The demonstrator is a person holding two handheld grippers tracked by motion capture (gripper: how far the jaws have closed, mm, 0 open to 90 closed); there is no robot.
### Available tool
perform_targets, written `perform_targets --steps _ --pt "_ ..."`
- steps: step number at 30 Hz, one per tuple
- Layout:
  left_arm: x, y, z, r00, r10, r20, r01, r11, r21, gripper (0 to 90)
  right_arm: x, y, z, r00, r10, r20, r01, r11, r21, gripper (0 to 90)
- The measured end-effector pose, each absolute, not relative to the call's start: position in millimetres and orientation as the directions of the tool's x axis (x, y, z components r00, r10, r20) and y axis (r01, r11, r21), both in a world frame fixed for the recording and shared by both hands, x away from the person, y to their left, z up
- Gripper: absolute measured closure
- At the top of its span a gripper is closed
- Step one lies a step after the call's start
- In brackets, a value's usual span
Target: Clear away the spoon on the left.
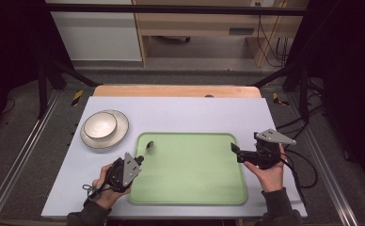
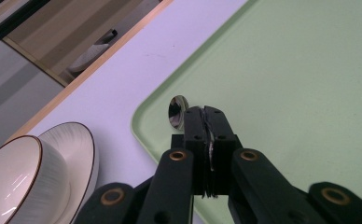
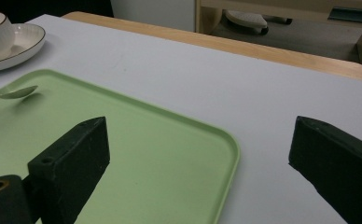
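I have the left claw [image 2: 202,112] clenched on a spoon [image 2: 177,111], gripping it by the handle so that the shiny bowl pokes out past the jaw tips. In the high view the spoon [image 1: 148,146] hangs over the near-left corner of the green tray [image 1: 190,188], just inside its rim, and I read that as deliberate: holding it by the handle end keeps the bowl free and lets me lay the whole piece flat on the tray or carry it over to the dishes. From the right gripper view the spoon [image 3: 16,93] looks level and lifted a little off the tray surface, with its shadow beside it, though I can't be sure it isn't grazing the plastic.

The white bowl [image 1: 100,125] sits inside the plate [image 1: 119,134] on the table [image 1: 180,113], just beyond the tray's left corner and close to the spoon, so the stack is within easy reach of that hand. I'd judge the spoon is headed either onto the tray or towards that bowl.

My right claw [image 1: 237,151] is released, jaws standing wide apart with nothing between them, parked over the tray's right edge, probably to steady the tray if it slides.
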State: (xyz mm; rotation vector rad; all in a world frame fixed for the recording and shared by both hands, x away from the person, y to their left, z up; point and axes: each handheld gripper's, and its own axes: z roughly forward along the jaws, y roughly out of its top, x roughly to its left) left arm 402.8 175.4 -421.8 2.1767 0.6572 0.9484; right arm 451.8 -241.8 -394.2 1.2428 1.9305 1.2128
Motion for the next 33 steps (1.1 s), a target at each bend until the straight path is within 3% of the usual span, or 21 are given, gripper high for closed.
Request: perform_targets --steps 33 --pt "397 161 -428 0.643 0.547 0.537 0.107 -0.758 0.644 84.9 452 -242 -394 -0.430 0.902 0.031 0.417 0.168 0.893 5.4"
